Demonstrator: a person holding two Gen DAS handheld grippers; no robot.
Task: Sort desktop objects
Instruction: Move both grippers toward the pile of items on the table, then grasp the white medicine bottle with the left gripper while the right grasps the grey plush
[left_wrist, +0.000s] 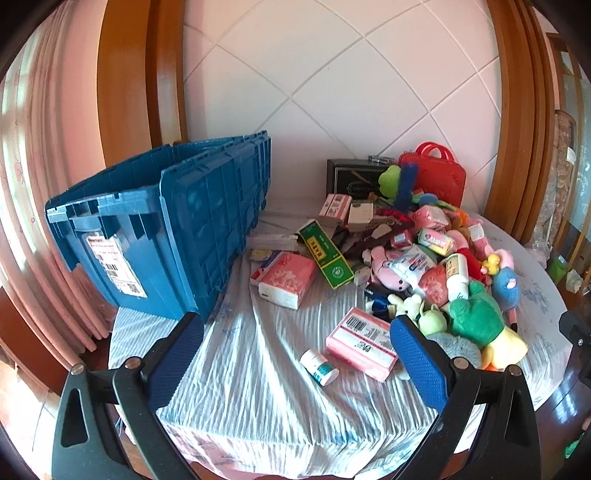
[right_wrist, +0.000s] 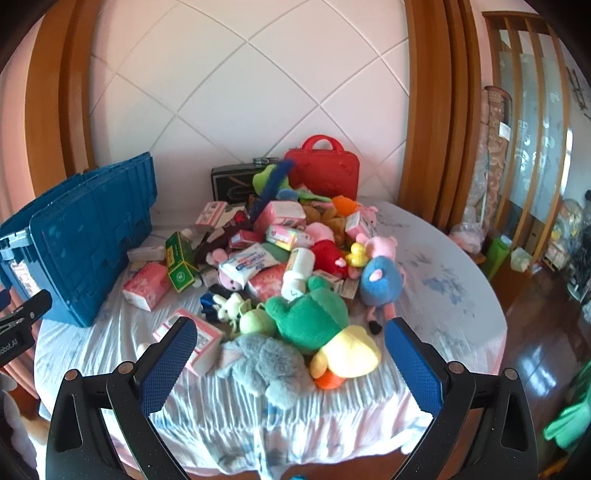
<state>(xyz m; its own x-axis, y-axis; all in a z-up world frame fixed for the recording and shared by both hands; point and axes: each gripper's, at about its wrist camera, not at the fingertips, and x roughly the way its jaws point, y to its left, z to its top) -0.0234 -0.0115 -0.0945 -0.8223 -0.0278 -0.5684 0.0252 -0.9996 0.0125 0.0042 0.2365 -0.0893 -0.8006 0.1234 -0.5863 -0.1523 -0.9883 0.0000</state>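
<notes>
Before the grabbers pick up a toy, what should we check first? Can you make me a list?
1. Left tool open and empty: ok.
2. Right tool open and empty: ok.
3. Grey plush free on top, nothing lying over it: ok.
4. Small white bottle lying apart from the heap, easy to reach: ok.
5. Blue crate has room inside: cannot tell, its inside is hidden.
6. Pile steady, things will not slide: cannot tell.
</notes>
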